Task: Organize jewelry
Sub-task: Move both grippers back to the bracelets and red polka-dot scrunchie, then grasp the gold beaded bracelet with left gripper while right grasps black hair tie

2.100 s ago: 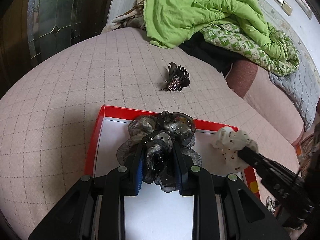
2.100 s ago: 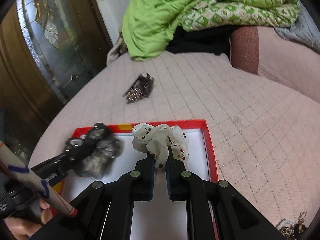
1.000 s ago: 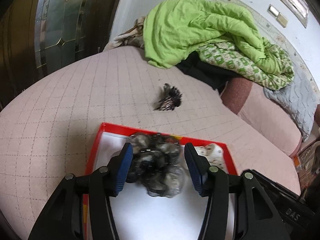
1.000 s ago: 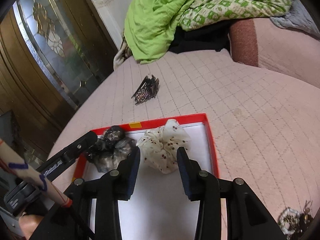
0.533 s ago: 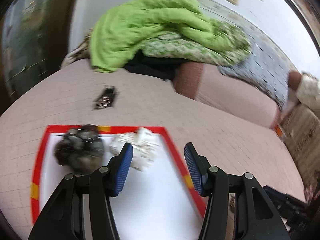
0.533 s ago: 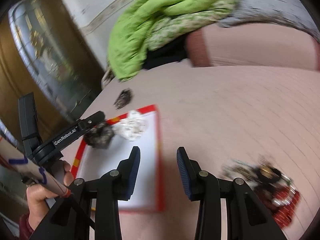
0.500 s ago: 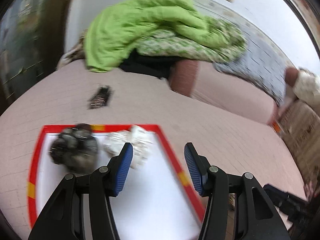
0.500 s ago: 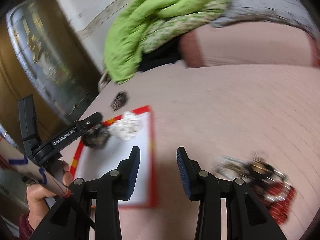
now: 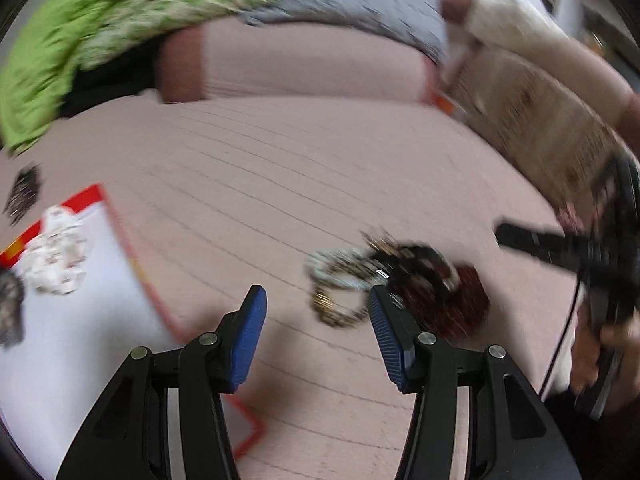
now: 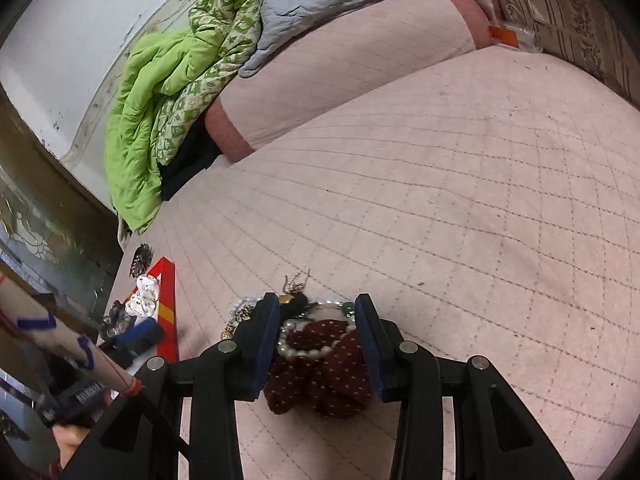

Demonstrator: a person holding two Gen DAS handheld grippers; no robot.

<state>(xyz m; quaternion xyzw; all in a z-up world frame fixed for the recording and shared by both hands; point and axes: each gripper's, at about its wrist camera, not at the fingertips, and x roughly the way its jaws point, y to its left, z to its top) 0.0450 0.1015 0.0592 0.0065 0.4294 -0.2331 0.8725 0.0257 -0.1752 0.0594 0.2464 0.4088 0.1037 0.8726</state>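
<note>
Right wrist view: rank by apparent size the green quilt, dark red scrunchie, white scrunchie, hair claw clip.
1. green quilt, by far the largest.
2. dark red scrunchie, though it sits closest to the camera, so it looks bigger than it is.
3. white scrunchie and hair claw clip look alike; no ranking between them.

scrunchies [image 9: 56, 256] in tray [image 9: 120, 220], jewelry pile [image 10: 308, 332] right

both wrist views angled down at the bed [image 10: 440, 200], close, sharing the jewelry pile [image 9: 392, 276], left view blurred

free: quilted bed [image 10: 460, 208] right of jewelry heap [image 10: 316, 344] | blocked: red tray [image 10: 166, 312] left, bedding [image 10: 160, 92] behind
</note>
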